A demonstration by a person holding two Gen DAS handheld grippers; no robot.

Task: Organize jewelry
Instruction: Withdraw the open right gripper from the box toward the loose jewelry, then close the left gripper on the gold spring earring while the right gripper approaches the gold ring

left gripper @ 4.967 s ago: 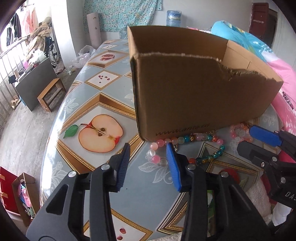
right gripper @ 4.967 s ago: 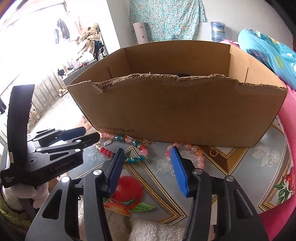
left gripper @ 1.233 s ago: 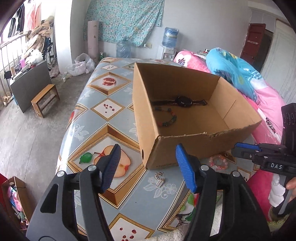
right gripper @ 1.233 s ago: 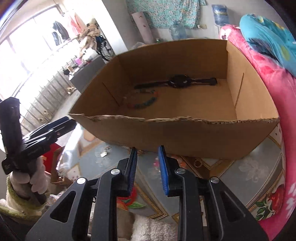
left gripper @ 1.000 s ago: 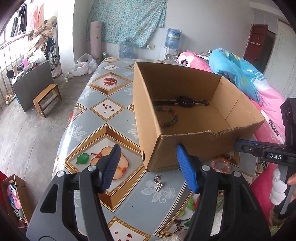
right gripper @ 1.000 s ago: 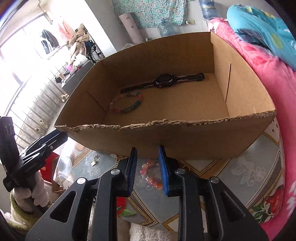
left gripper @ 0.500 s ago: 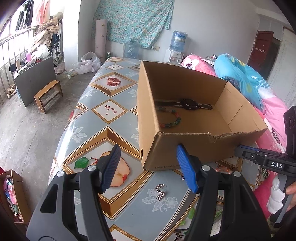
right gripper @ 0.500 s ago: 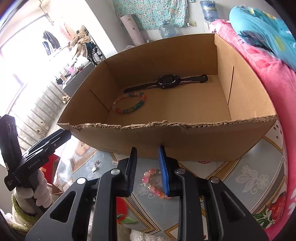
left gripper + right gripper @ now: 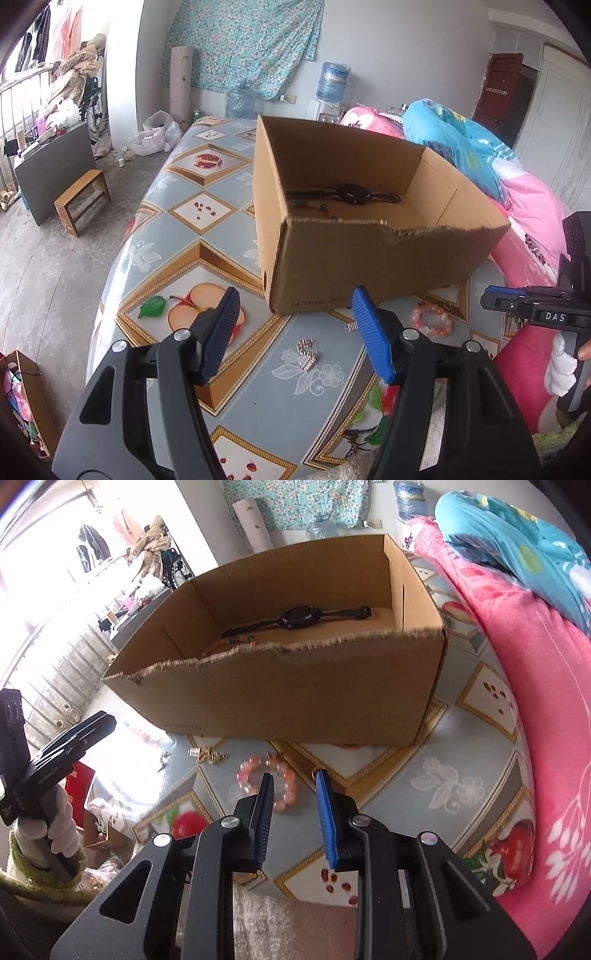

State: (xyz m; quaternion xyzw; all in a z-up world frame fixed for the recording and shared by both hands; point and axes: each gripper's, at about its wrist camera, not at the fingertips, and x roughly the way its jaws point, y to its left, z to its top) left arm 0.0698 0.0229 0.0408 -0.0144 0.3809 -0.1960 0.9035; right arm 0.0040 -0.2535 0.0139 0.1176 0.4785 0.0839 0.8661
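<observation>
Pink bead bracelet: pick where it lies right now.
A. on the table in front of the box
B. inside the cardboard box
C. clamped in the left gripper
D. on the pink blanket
A: the pink bead bracelet lies on the patterned table, outside the cardboard box that holds the watch.

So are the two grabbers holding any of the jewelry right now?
No. The left gripper and right gripper are both empty; the pink bead bracelet lies on the table.

Left hand-held gripper [image 9: 295,325] gapes wide and empty; right hand-held gripper [image 9: 293,797] stands narrowly parted, also empty.
</observation>
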